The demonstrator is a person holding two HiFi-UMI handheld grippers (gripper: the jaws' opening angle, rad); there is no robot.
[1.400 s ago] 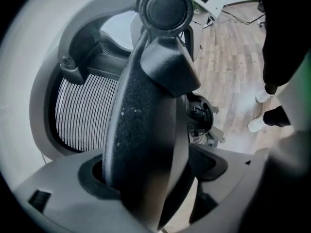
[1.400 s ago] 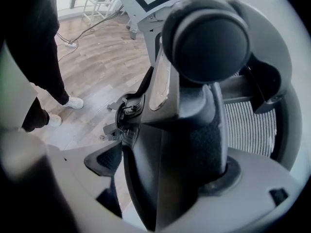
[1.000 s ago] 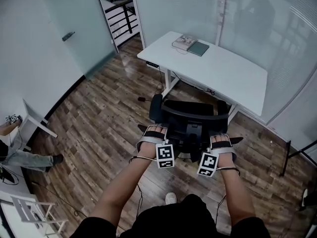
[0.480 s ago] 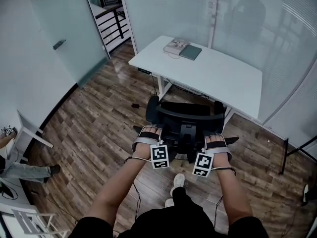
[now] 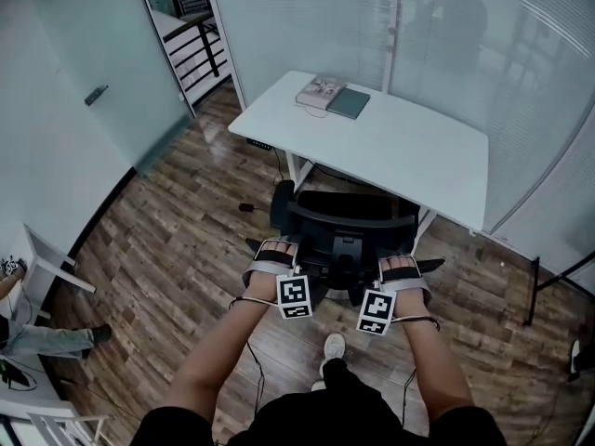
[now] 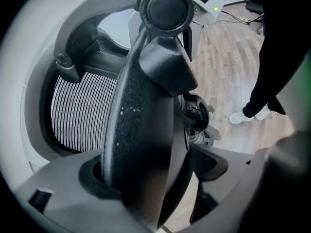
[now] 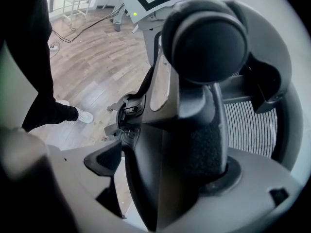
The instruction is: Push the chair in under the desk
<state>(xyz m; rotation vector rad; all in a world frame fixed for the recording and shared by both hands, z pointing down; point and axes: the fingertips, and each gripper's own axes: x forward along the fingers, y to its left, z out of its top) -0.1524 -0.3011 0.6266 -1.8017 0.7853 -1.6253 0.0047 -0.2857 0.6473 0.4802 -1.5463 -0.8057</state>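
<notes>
Clamping chair (image 5: pixel 349 214) back, seemingly firm: L gripper (image 5: pixel 276 249), R gripper (image 5: pixel 402 266); desk (image 5: pixel 400 147) just ahead.

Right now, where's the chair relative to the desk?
Head view, centre: the chair sits at the near edge of the white desk, backrest toward the person, with the left gripper and right gripper at the backrest's top.

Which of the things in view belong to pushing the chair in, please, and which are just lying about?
Part of the job: chair, desk, left gripper, right gripper, both clamped on the chair's back.
Lying about: book and green notebook on the desk, glass door.
</notes>
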